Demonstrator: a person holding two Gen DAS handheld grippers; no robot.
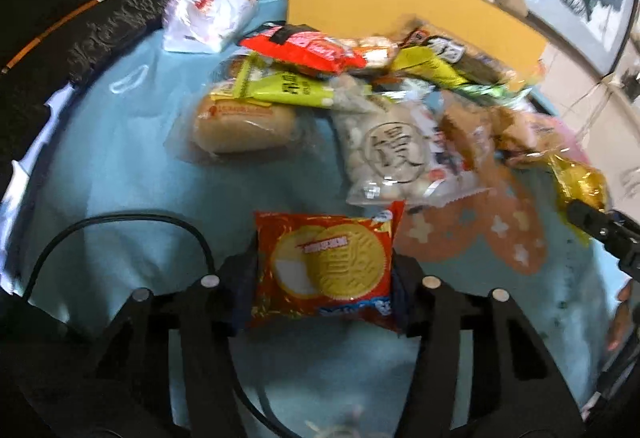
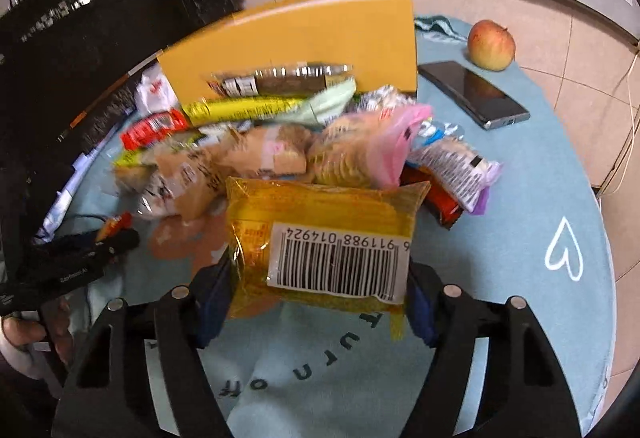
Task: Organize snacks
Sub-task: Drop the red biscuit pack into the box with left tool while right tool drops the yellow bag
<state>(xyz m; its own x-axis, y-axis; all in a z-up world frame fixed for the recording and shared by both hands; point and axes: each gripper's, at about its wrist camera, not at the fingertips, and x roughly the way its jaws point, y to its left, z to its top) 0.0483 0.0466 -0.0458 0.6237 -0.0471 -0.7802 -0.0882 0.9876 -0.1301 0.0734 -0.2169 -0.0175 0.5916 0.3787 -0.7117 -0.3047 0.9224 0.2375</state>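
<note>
A red biscuit packet (image 1: 324, 266) with a picture of round yellow sandwich biscuits sits between the fingers of my left gripper (image 1: 322, 290), whose pads press on both its sides. My right gripper (image 2: 318, 298) is shut on a clear yellow packet (image 2: 320, 222) bearing a white barcode label, held just in front of the snack pile (image 2: 280, 153). In the left wrist view the right gripper (image 1: 600, 230) shows at the right edge with the yellow packet (image 1: 580, 181). In the right wrist view the left gripper (image 2: 80, 258) shows at the left edge.
The pile holds a wrapped bun (image 1: 244, 125), a bag of white balls (image 1: 384, 153) and red and green packets. Behind it stands an open yellow box (image 2: 300, 33). An apple (image 2: 491, 43) and a phone (image 2: 472, 93) lie far right, a white plastic bag (image 1: 208, 9) far left, on a round blue-clothed table (image 2: 520, 197).
</note>
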